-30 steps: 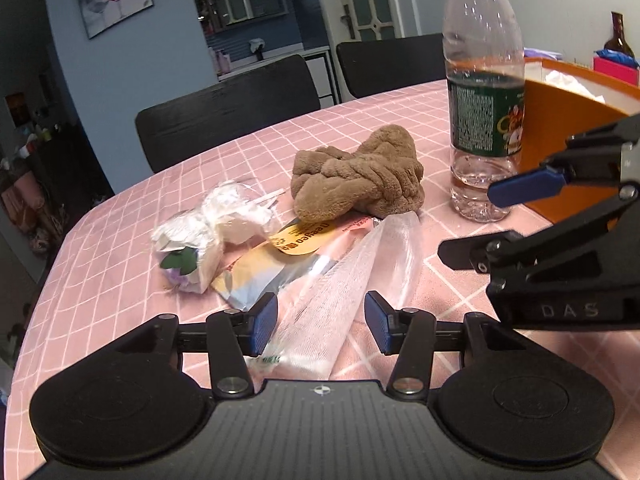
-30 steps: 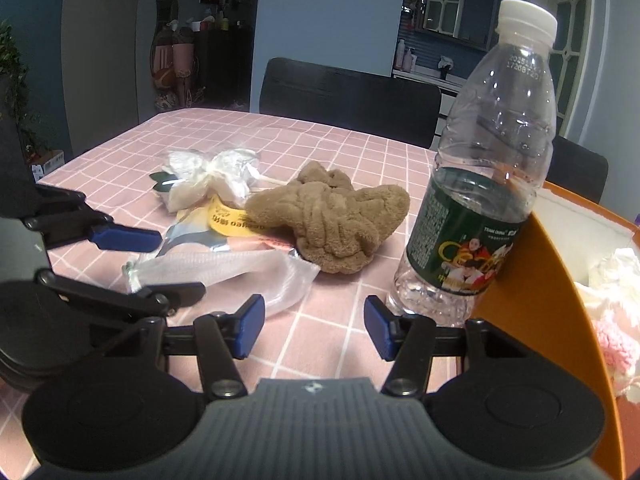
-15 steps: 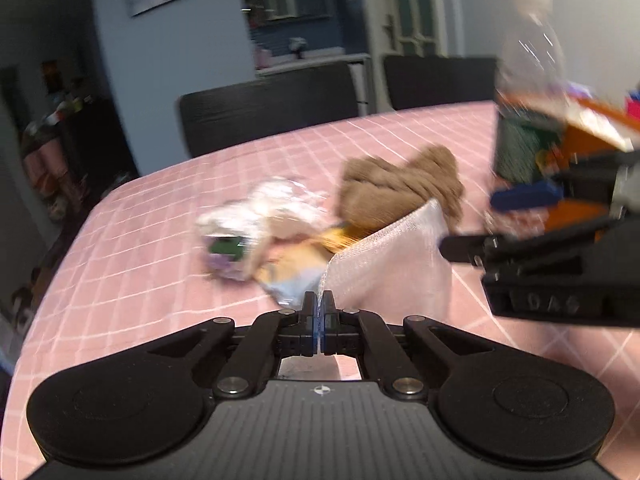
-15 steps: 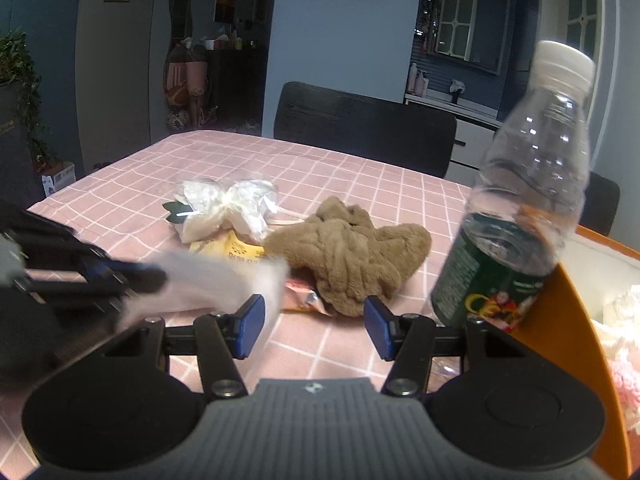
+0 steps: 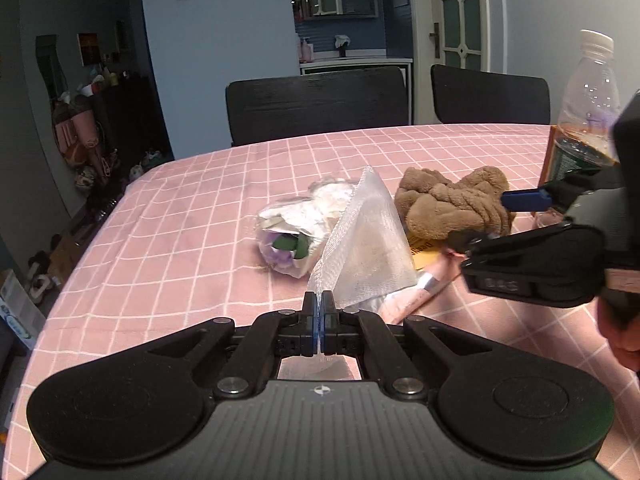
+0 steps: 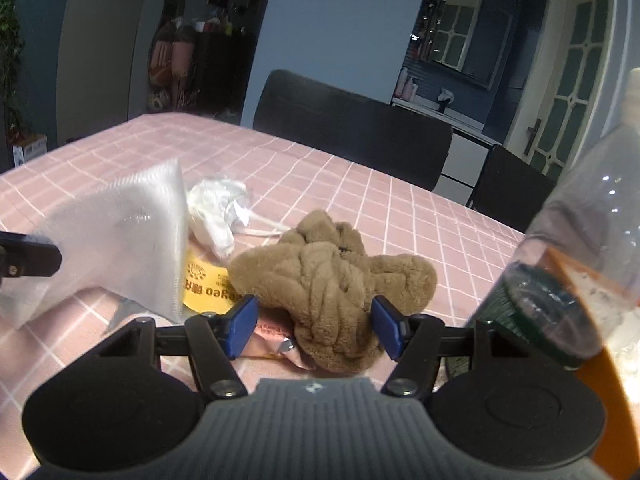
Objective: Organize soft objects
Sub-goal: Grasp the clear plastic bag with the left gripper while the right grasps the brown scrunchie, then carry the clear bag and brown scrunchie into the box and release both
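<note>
Left wrist view shows the left gripper (image 5: 319, 322) at 6 o'clock with its two blue pads pressed tight together, pinching the edge of a clear plastic bag (image 5: 366, 248). That bag is lifted up off the pink checked tablecloth (image 5: 192, 240) and stands like a little tent just past the pads. Behind the bag, at about 11 o'clock from it, lies a crinkly white wrapped bundle (image 5: 296, 220) with something purple and green inside. At 1 o'clock from the bag sits the brown fluffy cloth (image 5: 452, 206), all scrunched up on the table. Under the bag and the cloth lie a yellow packet (image 5: 424, 254) and a pink packet (image 5: 416, 294), flat on the table. The right gripper (image 5: 504, 218) comes in from 3 o'clock, with one blue pad over the cloth's right side. A water bottle (image 5: 584, 120) stands at 2 o'clock.

Right wrist view shows the right gripper (image 6: 314, 326) spread wide, holding nothing. The brown fluffy cloth (image 6: 332, 280) lies right between its two blue pads, resting on the table. The clear plastic bag (image 6: 116, 244) hangs at 9 o'clock, above the table. The water bottle (image 6: 572, 264) is at 3 o'clock, just beside an orange box (image 6: 612, 384). Two dark chairs (image 6: 352, 128) stand behind the table at 12 o'clock
</note>
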The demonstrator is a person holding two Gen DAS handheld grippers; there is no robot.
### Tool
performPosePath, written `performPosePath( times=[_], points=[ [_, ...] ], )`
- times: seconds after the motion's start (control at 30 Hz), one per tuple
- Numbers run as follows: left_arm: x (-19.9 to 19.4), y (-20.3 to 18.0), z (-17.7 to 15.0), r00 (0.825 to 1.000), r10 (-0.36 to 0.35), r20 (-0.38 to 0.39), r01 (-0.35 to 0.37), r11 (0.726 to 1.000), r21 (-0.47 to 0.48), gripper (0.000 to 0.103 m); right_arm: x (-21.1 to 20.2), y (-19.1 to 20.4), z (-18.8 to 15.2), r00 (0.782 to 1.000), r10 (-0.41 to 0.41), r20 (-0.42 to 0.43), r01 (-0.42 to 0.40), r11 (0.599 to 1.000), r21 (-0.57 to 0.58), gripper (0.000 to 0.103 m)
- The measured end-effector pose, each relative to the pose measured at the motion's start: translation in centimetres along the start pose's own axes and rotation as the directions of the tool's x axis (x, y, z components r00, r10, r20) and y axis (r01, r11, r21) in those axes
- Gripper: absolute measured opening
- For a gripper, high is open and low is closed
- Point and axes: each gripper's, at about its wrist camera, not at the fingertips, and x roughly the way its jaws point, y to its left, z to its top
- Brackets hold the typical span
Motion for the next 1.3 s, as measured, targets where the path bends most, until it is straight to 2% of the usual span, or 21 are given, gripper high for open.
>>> performPosePath(
  times=[0.1, 0.17, 0.27, 0.37, 0.53, 0.73, 0.97, 1.3],
  points=[
    [-0.1, -0.3, -0.3, 1.000, -0.016, 0.003, 0.016, 1.000, -0.001, 0.001, 0.6, 0.4, -0.2, 1.000, -0.011, -0.004, 0.011, 0.999, -0.030, 0.057],
    [0.0, -0.3, -0.4, 1.000, -0.020, 0.000, 0.020, 1.000, -0.005, 0.001, 0.7, 0.6, -0.2, 1.000, -0.022, -0.015, 0.022, 0.999, -0.041, 0.040],
    [0.0, -0.4, -0.5, 0.999, -0.035, -0.009, 0.035, 0.999, -0.011, 0.001, 1.0, 0.6, -0.4, 0.999, -0.040, -0.020, 0.039, 0.998, -0.058, 0.023],
    [-0.3, -0.7, -0.6, 0.999, -0.036, -0.010, 0.036, 0.999, -0.006, 0.001, 0.7, 0.6, -0.3, 0.999, -0.047, -0.011, 0.046, 0.997, -0.067, 0.017],
    [-0.7, -0.8, -0.6, 0.999, -0.032, -0.010, 0.032, 0.999, -0.015, 0.001, -1.5, 0.2, 0.2, 1.000, -0.013, 0.006, 0.014, 0.999, -0.031, 0.015],
    [-2.1, -0.9, -0.6, 0.999, -0.033, 0.007, 0.034, 0.999, -0.029, 0.001, -4.4, 0.5, -0.8, 0.989, 0.139, -0.050, -0.138, 0.990, 0.033, 0.014],
    [-4.1, -1.4, -1.7, 1.000, -0.029, 0.011, 0.030, 0.998, -0.056, 0.001, -9.4, 1.1, -2.3, 0.995, 0.094, 0.020, -0.095, 0.995, 0.037, 0.013],
    [-9.7, -1.5, -2.0, 0.994, -0.035, 0.105, 0.047, 0.993, -0.109, 0.001, -17.8, -1.0, -3.2, 0.981, 0.157, 0.114, -0.168, 0.982, 0.091, 0.013]
  ],
)
